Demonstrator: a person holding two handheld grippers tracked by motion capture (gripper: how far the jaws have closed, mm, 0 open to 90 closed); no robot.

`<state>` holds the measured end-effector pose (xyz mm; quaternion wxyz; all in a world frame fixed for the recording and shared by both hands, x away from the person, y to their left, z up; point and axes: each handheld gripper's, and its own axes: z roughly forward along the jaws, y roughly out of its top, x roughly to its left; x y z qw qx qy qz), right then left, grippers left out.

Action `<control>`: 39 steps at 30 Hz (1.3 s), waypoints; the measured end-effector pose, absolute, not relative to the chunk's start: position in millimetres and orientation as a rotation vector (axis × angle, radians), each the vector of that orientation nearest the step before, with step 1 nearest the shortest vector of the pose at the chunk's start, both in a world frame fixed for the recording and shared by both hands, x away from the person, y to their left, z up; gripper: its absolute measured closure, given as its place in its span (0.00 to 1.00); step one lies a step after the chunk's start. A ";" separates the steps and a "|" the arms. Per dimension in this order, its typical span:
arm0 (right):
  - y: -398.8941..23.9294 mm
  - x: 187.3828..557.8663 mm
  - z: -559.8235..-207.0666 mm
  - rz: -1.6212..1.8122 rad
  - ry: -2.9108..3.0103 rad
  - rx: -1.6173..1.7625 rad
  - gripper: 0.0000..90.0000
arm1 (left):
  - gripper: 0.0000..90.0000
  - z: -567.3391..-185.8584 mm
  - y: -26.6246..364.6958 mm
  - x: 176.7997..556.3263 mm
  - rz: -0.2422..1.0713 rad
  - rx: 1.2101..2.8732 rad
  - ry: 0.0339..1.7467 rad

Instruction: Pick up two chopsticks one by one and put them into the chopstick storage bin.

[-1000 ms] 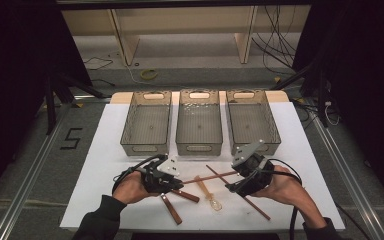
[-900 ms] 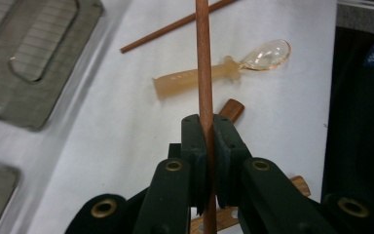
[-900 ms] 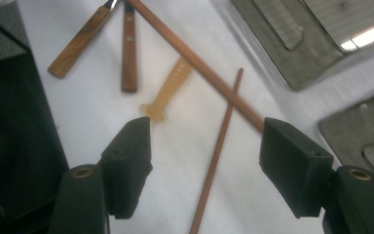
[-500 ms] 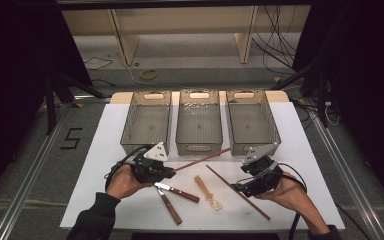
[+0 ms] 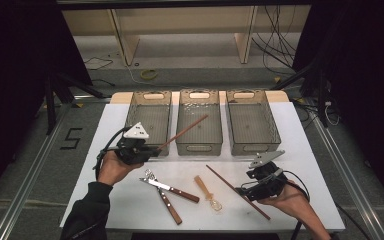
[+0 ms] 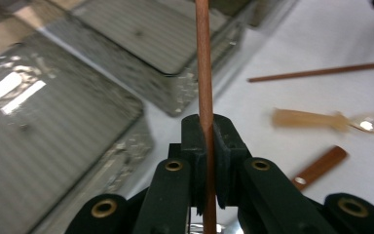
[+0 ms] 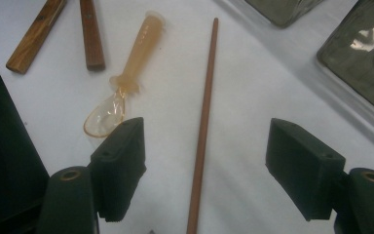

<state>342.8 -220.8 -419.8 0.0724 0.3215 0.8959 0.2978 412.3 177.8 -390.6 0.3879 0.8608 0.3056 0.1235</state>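
My left gripper (image 5: 154,150) (image 6: 207,141) is shut on a brown chopstick (image 5: 185,130) (image 6: 203,58), held off the table. The stick slants up to the right, and its far tip hangs over the middle bin (image 5: 200,147). My right gripper (image 5: 243,192) (image 7: 204,146) is open near the front right, its jaws having just been opening. A second chopstick (image 5: 225,181) (image 7: 205,97) lies flat on the white mat between those jaws, and neither pad touches it. An amber plastic spoon (image 5: 206,189) (image 7: 131,63) lies just left of it.
Three clear grey bins stand in a row at the back: left bin (image 5: 147,146), middle bin, right bin (image 5: 254,149). Two wooden-handled utensils (image 5: 172,189) (image 7: 91,34) lie crossed at the front centre. A white mat (image 5: 310,150) covers the table.
My left gripper has carried its chopstick up and to the left, so the tip now reaches over the middle bin. My right gripper has sunk toward the front right, and its jaws have widened.
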 end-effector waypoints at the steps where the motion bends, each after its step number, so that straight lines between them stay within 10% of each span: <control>1: -220.5 342.0 -420.5 0.895 2.689 0.973 0.34 | 0.94 -390.5 180.3 415.7 0.319 2.181 0.790; 39: -227.1 338.4 -429.2 0.876 2.712 1.010 0.33 | 0.94 -415.5 231.9 500.8 0.379 2.019 1.233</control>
